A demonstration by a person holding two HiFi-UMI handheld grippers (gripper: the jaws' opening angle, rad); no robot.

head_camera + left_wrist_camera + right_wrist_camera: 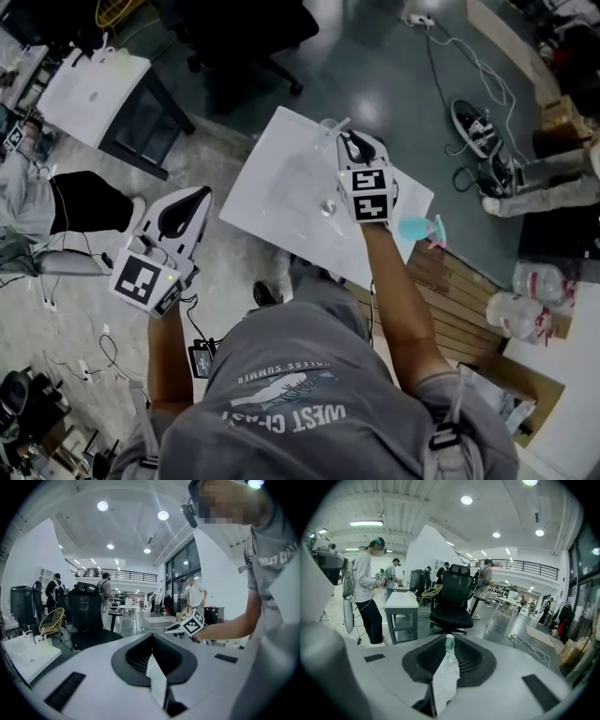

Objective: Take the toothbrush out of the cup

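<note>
right gripper [448, 657]: from its own view i read the jaws pinched on the toothbrush [449, 642]. the pale green-and-white end pokes up just past the fingertips and the rest of the shaft is buried between the pads. so not fully closed, only down to the width of the brush.

in the head view that gripper is held out over the far part of the white table [281, 178], and the toothbrush shows as a thin pale stick jutting from its nose toward the table's far edge.

the cup [328, 207] is small and clear, so i'm only fairly sure of it. it looks upright on the table, just beside the right gripper's marker cube on the picture's left. the toothbrush is well apart from the cup and not in it.

left gripper [152, 662]: jaws together, nothing between them. in the head view it's off the table's left side, over the floor, well apart from the cup and the brush.

a teal object [415, 228] sits just off the table's right edge. a black office chair [452, 597] stands ahead of the right gripper.
</note>
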